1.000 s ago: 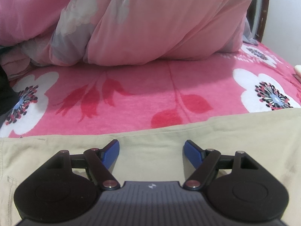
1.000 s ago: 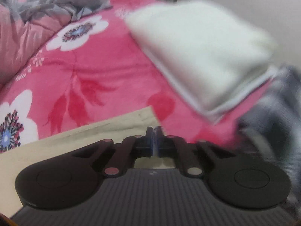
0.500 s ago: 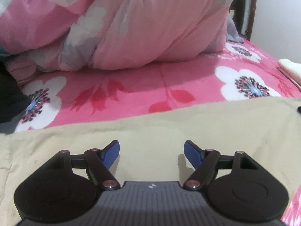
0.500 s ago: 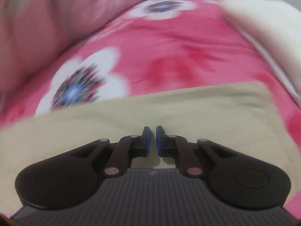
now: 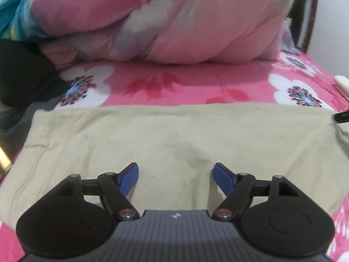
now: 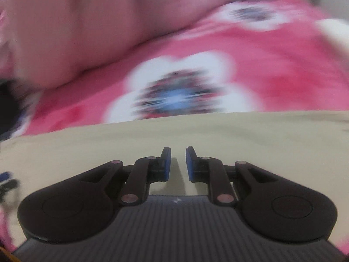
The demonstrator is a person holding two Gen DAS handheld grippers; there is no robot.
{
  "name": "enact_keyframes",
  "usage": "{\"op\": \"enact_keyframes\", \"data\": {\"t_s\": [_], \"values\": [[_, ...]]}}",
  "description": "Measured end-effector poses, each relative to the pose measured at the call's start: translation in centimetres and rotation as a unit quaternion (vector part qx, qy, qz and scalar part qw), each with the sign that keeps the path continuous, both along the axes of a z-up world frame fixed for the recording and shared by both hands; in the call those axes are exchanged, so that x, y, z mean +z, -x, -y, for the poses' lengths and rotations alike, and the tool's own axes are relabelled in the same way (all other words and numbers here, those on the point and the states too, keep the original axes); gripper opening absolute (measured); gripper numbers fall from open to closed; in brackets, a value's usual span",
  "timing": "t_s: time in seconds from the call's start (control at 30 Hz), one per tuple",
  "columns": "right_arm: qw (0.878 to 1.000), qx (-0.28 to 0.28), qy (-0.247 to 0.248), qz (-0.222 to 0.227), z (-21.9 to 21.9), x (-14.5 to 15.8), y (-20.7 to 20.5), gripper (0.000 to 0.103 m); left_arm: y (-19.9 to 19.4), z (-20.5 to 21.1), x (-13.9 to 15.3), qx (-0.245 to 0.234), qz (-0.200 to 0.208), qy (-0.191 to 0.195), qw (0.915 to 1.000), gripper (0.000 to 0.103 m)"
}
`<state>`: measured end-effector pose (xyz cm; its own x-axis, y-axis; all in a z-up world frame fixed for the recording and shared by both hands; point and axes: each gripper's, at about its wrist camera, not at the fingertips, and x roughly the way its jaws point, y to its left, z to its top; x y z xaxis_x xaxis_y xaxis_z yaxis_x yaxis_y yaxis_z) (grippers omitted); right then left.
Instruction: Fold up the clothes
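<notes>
A beige garment [image 5: 174,135] lies flat on the pink flowered bedspread [image 5: 196,83], with a seam and a pocket line near its left edge. My left gripper [image 5: 175,172] hovers over its near part, open, with only bare cloth between the blue pads. In the blurred right wrist view the same garment [image 6: 240,135] fills the lower half. Over it my right gripper [image 6: 176,159] has its jaws opening, a narrow gap between the pads and nothing in it. One dark tip of the right gripper [image 5: 341,118] shows at the right edge of the left wrist view.
A heaped pink quilt [image 5: 174,21] rises behind the garment. Black cloth [image 5: 21,76] lies at the far left. A folded white cloth [image 5: 342,80] sits at the bed's right side, also seen as a blur [image 6: 333,30]. A dark wooden bedpost [image 5: 312,11] stands at the back right.
The left gripper has drawn back and leftward, so more beige cloth and its left edge show. The right gripper swung left, away from the white cloth, over the garment, and its pads parted slightly.
</notes>
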<state>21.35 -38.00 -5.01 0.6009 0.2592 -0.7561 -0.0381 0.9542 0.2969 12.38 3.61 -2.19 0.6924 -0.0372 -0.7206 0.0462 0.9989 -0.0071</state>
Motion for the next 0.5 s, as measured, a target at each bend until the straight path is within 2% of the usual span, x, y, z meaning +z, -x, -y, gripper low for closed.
{"op": "enact_keyframes", "data": {"t_s": [0.07,0.1,0.23,0.37,0.43,0.5], "values": [[1.0,0.01,-0.019,-0.01,-1.4,-1.2,-0.8,0.013,0.2,-0.6,-0.3,0.008,0.002,-0.001,1.0,0.077],[1.0,0.001,-0.027,-0.011,-0.7,-1.6,-0.7,0.012,0.2,-0.8,-0.5,0.01,0.002,-0.001,1.0,0.077],[0.995,-0.091,-0.049,-0.005,7.0,-1.7,2.1,0.009,0.4,-1.5,-1.3,-0.002,0.009,0.003,1.0,0.078],[0.969,-0.243,-0.04,-0.018,16.7,-1.1,8.1,0.009,0.7,-1.8,-1.5,-0.012,0.022,0.005,0.9997,0.079],[0.957,-0.287,-0.019,-0.021,18.3,-0.3,10.9,0.012,0.8,-1.9,-1.3,-0.012,0.025,0.006,0.9996,0.079],[0.957,-0.29,-0.001,-0.016,16.9,1.0,12.2,0.016,0.7,-2.0,-1.0,-0.011,0.031,0.005,0.9994,0.079]]}}
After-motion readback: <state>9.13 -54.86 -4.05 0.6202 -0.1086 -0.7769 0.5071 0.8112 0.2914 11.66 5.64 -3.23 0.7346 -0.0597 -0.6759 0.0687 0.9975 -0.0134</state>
